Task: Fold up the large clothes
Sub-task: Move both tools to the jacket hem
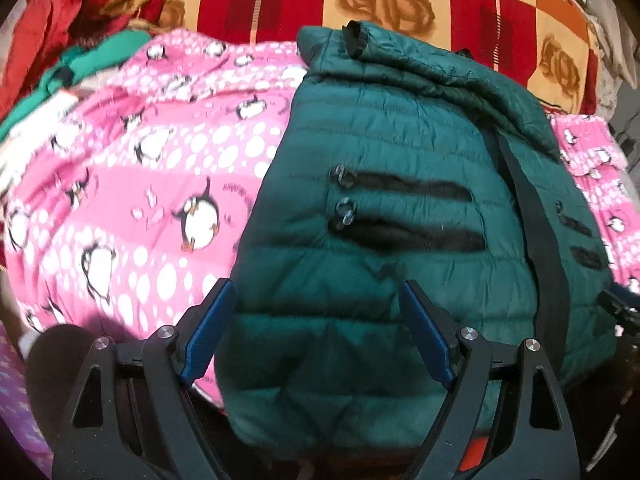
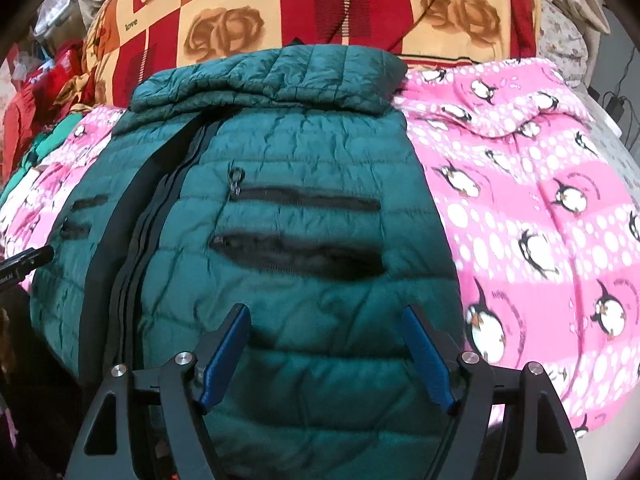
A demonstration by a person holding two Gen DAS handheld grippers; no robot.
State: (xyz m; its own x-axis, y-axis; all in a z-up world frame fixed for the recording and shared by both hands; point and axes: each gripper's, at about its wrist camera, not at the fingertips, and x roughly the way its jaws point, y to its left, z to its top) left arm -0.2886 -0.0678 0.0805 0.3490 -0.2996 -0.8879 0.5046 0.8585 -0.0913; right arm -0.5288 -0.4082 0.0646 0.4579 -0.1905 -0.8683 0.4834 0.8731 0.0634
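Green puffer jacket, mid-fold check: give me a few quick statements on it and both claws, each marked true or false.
1. The green puffer jacket lies on a pink penguin-print blanket. True.
2. The left claw is clamped on the jacket's hem. False: its blue pads stand wide apart above the fabric, gripping nothing.
3. The jacket's front zipper is visible in the right wrist view. True.
4. The right claw holds a sleeve. False: it is open, with only the jacket's body below it.
5. Behind the jacket is a plain white sheet. False: it is a red and orange checked cover with roses.
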